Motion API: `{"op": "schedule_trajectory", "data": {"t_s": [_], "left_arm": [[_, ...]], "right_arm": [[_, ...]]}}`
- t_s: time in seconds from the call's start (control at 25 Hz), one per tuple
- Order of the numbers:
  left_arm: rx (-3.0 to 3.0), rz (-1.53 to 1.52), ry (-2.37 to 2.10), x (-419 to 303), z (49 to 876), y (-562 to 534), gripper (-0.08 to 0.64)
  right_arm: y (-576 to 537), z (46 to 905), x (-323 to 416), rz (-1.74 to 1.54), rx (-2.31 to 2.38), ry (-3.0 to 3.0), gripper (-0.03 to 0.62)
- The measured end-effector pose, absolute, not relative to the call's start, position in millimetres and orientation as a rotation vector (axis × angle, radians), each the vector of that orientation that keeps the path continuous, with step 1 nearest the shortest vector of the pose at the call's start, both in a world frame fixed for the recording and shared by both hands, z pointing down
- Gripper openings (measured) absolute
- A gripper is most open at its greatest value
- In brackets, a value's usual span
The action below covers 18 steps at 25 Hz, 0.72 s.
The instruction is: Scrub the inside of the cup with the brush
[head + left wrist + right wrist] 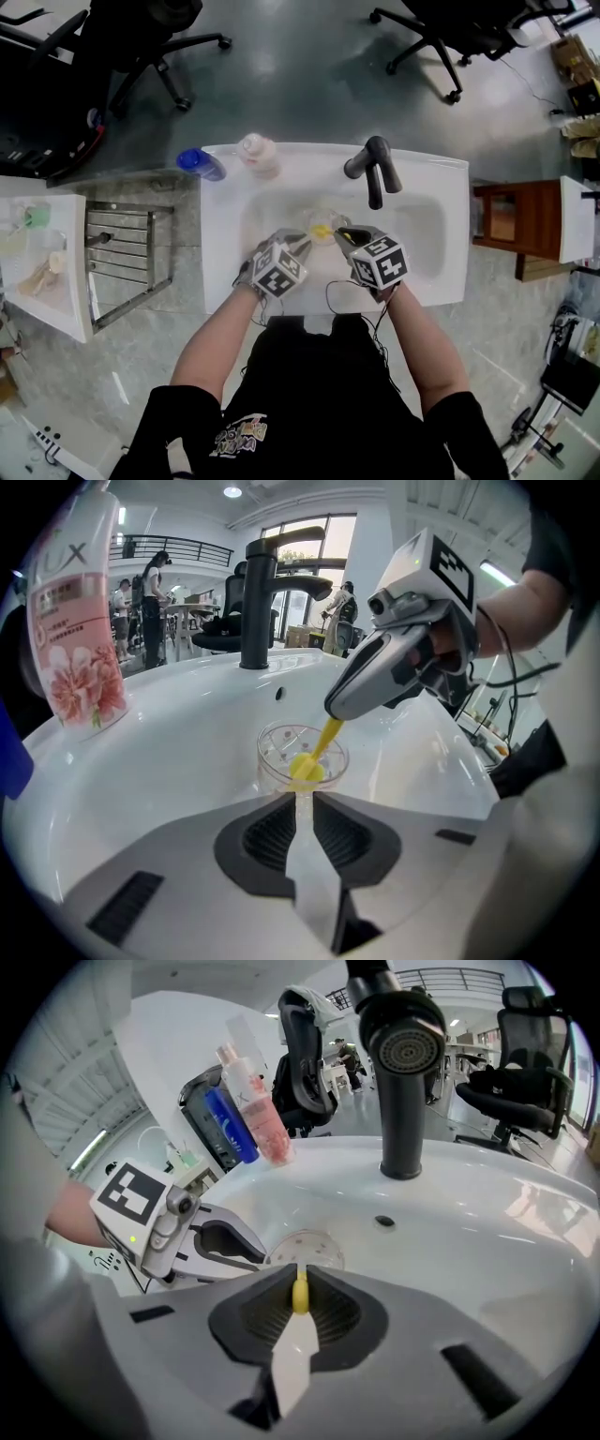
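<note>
Cup [272, 754] looks clear, pinched by left tongs [302, 799]; right tongs [300, 1271] grip yellow brush [323, 742] inside.

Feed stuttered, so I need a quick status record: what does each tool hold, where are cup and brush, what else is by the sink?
cup: clear, in the sink basin
brush: yellow, head inside the cup
left tool: shut on the cup's near wall
right tool: shut on the brush handle
faucet: black, behind the cup
bottles: pink bottle and blue bottle at the sink's back left
</note>
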<state>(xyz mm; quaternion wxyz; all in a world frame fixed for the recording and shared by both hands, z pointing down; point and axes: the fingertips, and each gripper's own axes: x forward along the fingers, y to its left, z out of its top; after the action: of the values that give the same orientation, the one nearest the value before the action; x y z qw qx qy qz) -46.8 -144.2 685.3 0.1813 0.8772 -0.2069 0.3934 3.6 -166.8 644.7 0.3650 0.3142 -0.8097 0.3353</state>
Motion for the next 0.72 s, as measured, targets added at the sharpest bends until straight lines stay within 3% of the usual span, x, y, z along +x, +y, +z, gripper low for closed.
{"op": "schedule_trajectory", "data": {"t_s": [0.72], "left_arm": [[2.528,0.940,-0.749,-67.8,635.9,-150.3,0.095]], "right_arm": [[-165.7,603.3,14.3,0.841,0.955,-2.142,0.037]]}}
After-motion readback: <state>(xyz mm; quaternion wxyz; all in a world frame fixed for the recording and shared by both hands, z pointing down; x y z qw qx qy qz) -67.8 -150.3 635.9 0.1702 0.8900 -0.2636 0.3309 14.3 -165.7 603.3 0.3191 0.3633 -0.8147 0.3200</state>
